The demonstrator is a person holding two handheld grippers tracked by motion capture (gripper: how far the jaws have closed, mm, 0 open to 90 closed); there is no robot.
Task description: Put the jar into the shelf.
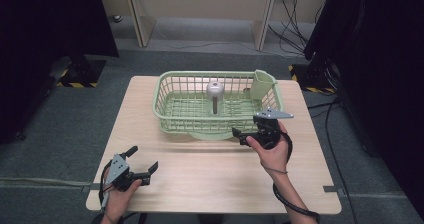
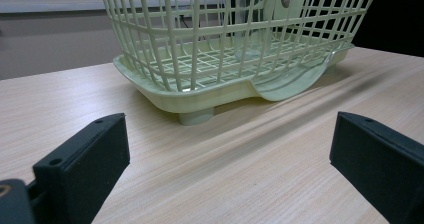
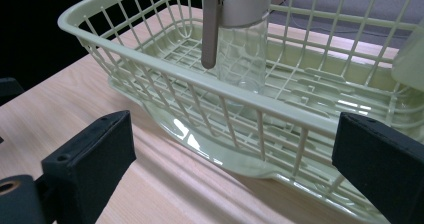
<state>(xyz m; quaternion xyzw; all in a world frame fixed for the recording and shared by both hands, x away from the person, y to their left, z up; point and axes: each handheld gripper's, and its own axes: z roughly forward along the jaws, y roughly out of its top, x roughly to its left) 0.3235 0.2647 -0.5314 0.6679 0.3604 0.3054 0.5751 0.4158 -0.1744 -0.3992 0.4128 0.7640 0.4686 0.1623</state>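
Right hand-held gripper (image 1: 247,125) gapes just before the green basket (image 1: 170,115) holding an upright glass bottle (image 1: 215,97), while left hand-held gripper (image 1: 143,161) gapes near the table's (image 1: 200,174) front-left corner.

In the right gripper view the top edge cuts off the cap of the clear dispenser bottle (image 3: 239,39), and the basket (image 3: 165,59) runs out past the right and bottom edges. In the left gripper view the bottle (image 2: 250,29) is only a faint shape behind the basket's grid (image 2: 165,44), whose rim is cropped above. In the high view the person's left hand (image 1: 117,196) is cut at the bottom edge.
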